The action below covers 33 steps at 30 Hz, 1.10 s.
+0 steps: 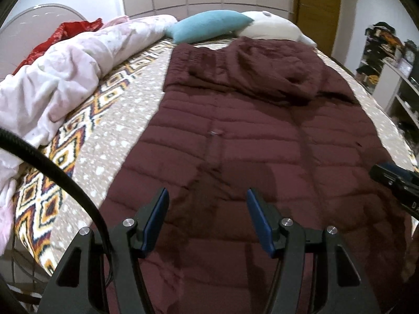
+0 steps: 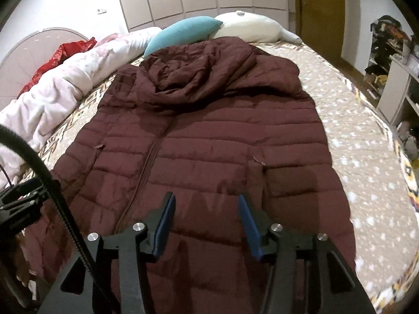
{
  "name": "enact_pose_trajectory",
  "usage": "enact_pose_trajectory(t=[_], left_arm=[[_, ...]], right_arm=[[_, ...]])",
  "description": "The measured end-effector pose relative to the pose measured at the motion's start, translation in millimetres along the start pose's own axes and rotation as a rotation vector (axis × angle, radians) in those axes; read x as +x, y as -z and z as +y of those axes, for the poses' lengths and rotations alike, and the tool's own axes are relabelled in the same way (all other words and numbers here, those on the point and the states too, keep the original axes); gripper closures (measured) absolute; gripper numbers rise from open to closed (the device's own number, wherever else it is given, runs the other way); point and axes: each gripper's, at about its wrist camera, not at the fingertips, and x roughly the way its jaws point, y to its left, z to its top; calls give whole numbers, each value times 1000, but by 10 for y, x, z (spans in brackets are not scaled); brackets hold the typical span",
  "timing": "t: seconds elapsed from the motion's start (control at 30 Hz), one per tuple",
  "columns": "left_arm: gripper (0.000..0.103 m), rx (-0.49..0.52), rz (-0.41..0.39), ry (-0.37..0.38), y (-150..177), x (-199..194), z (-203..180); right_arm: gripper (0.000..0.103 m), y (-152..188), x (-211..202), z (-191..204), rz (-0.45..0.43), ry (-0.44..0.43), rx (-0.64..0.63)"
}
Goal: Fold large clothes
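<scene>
1. Coat: a large maroon quilted coat lies spread flat on the bed, front side up, zipper closed, hood bunched at the far end near the pillows.
2. Long axis: the coat runs straight away from both tools, hem nearest, hood farthest.
3. Left tool: jaws wide apart, holding nothing, hovering over the near hem, left of the zipper line.
4. Right tool: jaws wide apart, empty, hovering over the near hem, right of the zipper line.
5. Reach: each tool is nearer to its own side edge of the coat; neither touches the fabric, as far as can be judged.
6. Judgement: no fold appears to be made yet. A lengthwise fold would probably call for gripping a side edge and carrying it across the zipper line.
</scene>
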Motion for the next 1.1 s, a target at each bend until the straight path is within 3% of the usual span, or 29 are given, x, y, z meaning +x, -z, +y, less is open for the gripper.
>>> enact_pose_trajectory(t=[0.13, 0.43, 1.1], left_arm=[[42, 12, 7, 36, 115, -137, -128], [42, 35, -17, 38, 300, -442, -252], [42, -36, -72, -61, 555, -859, 236]], right_arm=[[46, 80, -153, -9, -12, 17, -2], [43, 336, -405, -47, -7, 52, 13], [42, 896, -852, -457, 15, 130, 87]])
